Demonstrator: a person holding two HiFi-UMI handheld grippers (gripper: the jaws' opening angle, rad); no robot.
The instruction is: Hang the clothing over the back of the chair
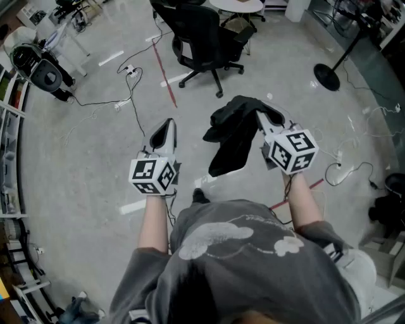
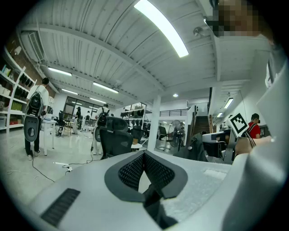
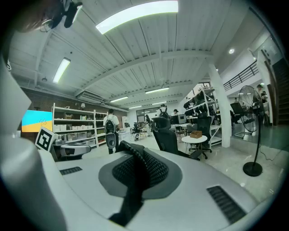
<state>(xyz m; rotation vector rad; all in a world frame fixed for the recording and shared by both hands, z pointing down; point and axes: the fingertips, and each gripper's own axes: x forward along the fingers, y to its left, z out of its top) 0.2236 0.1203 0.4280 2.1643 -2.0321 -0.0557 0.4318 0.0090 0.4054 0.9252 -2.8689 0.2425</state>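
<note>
A black garment [image 1: 231, 136] hangs over the floor in front of me in the head view. My right gripper [image 1: 261, 120] is shut on its upper edge, and the cloth droops down to the left. In the right gripper view a strip of the black fabric [image 3: 135, 180] is pinched between the pads. My left gripper [image 1: 166, 130] hovers to the left of the garment, apart from it, shut with nothing in it; its pads [image 2: 156, 169] meet at the tips. A black office chair [image 1: 202, 31] stands further ahead on the floor, also seen as the chair [image 2: 115, 140] and the chair [image 3: 167, 135].
A floor fan's stand [image 1: 329, 73] is at the far right. Cables [image 1: 130, 95] and a red tape line [image 1: 163, 69] cross the grey floor. A round white table [image 1: 237, 6] stands behind the chair. Shelving [image 1: 9, 126] lines the left side. People stand in the distance.
</note>
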